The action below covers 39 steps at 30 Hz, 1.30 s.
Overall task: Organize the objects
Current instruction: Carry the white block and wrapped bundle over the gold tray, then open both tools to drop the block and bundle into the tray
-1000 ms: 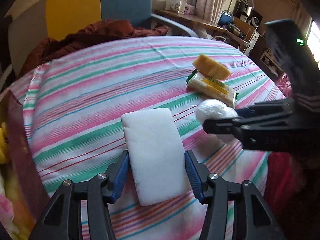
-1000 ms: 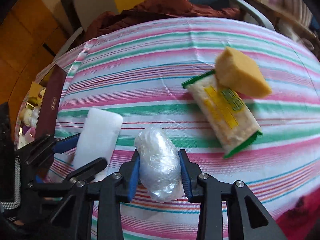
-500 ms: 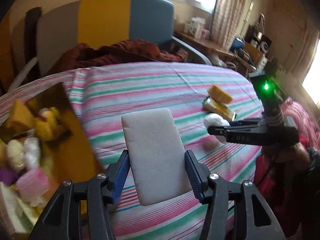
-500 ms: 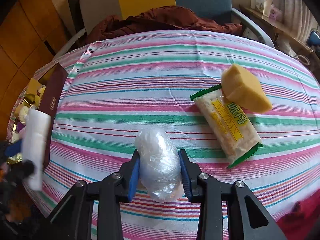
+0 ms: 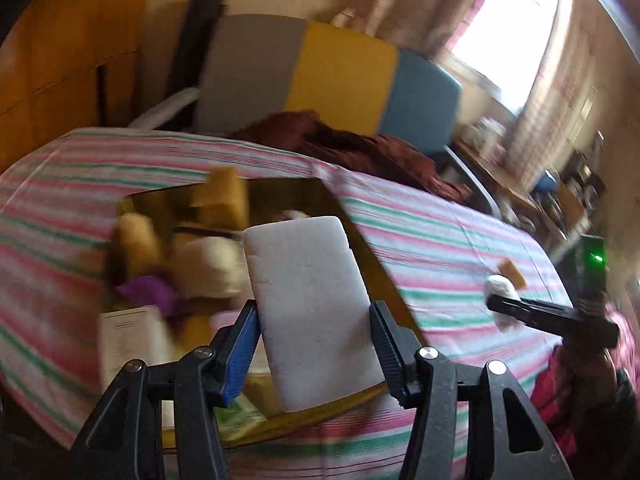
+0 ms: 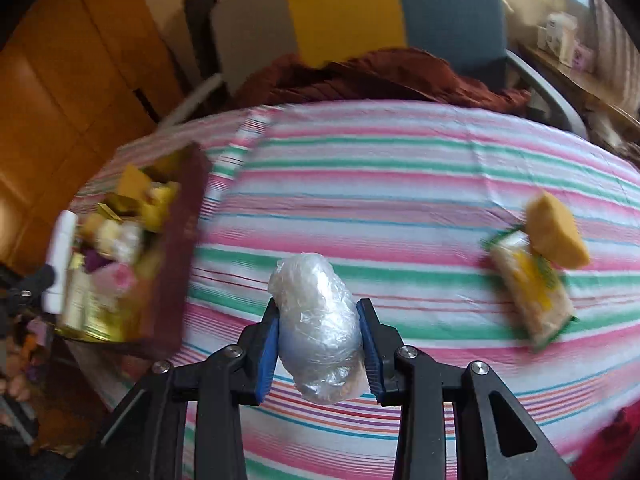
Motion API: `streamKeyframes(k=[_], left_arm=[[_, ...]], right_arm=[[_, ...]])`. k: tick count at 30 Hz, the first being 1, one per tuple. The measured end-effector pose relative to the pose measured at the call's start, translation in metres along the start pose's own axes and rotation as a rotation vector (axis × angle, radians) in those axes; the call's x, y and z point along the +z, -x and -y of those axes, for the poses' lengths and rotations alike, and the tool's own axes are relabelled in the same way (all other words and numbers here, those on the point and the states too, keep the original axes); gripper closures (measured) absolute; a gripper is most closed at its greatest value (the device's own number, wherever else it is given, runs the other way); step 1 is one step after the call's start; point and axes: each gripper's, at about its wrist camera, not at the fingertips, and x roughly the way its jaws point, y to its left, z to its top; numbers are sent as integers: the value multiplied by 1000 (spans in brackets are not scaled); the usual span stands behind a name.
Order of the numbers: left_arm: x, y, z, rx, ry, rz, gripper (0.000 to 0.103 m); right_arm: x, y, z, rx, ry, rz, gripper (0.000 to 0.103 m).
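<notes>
My left gripper (image 5: 314, 340) is shut on a flat white block (image 5: 308, 300), its blue pads pressed to the two long edges. It holds the block in the air over an open box with a gold lining (image 5: 372, 256) that has several small items in it. My right gripper (image 6: 320, 344) is shut on a lump wrapped in clear plastic (image 6: 318, 320), above the striped tablecloth (image 6: 400, 184). In the right wrist view the box (image 6: 188, 240), with its maroon wall, stands at the left and the white block (image 6: 60, 256) hangs over its far side.
A yellow wedge (image 6: 556, 232) rests on a green-edged snack packet (image 6: 532, 292) at the right of the table. Behind the table are a grey, yellow and blue chair back (image 6: 344, 12) and a maroon cloth (image 6: 360, 76). A wooden cabinet (image 6: 60, 100) stands at the left.
My left gripper carried the white block up off the cloth and leftward until it hung over the box. My right gripper lifted the wrapped lump a little and swung toward the box.
</notes>
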Motion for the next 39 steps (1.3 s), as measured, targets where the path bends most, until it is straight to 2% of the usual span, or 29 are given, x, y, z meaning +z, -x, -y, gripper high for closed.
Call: streamKeyframes(k=[4, 10, 17, 21, 26, 28, 29, 31, 35, 39], left_arm=[[-1, 14, -34, 40, 67, 31, 47], [-9, 28, -70, 73, 143, 60, 47], [-19, 32, -87, 66, 182, 57, 47], [-17, 31, -86, 45, 183, 56, 47], [-10, 25, -82, 32, 170, 56, 47], [-5, 20, -82, 31, 171, 54, 47], [-2, 18, -82, 32, 174, 53, 47], [3, 15, -83, 35, 175, 61, 47], [5, 7, -87, 49, 175, 49, 47], [6, -2, -92, 60, 186, 30, 47]], right_arm=[[9, -5, -49, 89, 40, 15, 66], [25, -31, -105, 194, 79, -15, 65], [50, -56, -162, 245, 180, -45, 65], [65, -70, -195, 257, 251, -63, 64], [88, -88, -223, 258, 277, -62, 63], [97, -97, -232, 263, 276, -57, 60], [102, -103, -235, 277, 267, -61, 44], [109, -110, -236, 253, 239, -60, 30], [106, -107, -225, 259, 199, -47, 29], [86, -96, -203, 262, 160, -46, 29]])
